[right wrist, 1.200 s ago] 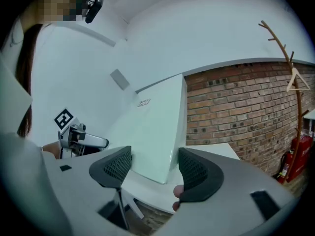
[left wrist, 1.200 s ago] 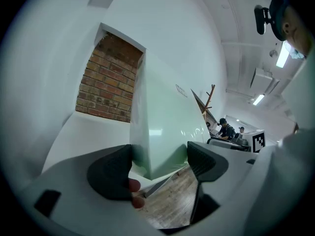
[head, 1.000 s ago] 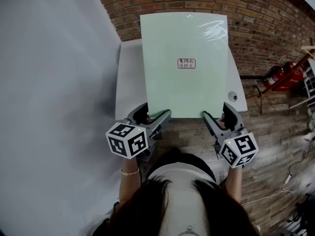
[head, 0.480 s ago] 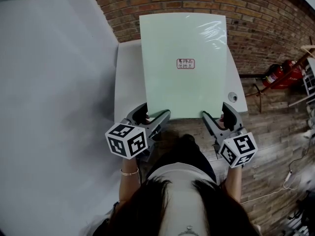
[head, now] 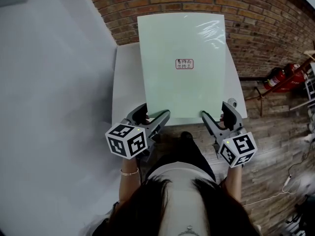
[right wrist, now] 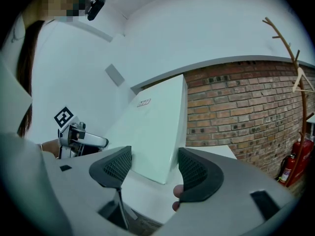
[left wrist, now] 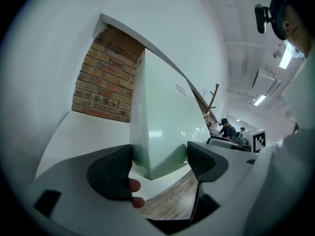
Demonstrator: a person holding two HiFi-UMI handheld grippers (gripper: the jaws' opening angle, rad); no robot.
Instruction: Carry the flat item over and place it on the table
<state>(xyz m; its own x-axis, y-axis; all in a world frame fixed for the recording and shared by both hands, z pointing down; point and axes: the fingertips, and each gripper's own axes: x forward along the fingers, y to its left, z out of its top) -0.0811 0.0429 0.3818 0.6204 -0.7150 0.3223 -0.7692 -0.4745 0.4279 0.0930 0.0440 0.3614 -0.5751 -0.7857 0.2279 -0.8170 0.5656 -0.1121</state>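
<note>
I hold a pale green flat board [head: 182, 82] with a small red-bordered label, tilted up over a white table [head: 124, 82]. My left gripper [head: 158, 117] is shut on its near left corner, my right gripper [head: 212, 118] on its near right corner. In the left gripper view the board [left wrist: 160, 117] fills the space between the two dark pads of the left gripper [left wrist: 160, 163]. The right gripper view shows the board's corner [right wrist: 152, 127] between the pads of the right gripper [right wrist: 155, 168], with the white table [right wrist: 147, 195] just below.
A brick wall [head: 256, 14] stands behind the table, and a white wall [head: 49, 82] runs along the left. A red fire extinguisher [head: 281, 77] sits on the floor to the right. Wooden floor [head: 266, 146] lies under me. A coat rack [right wrist: 295, 82] stands at the right.
I have moved a little closer to the table with the board held the same way. The fire extinguisher has slid toward the right edge of the head view.
</note>
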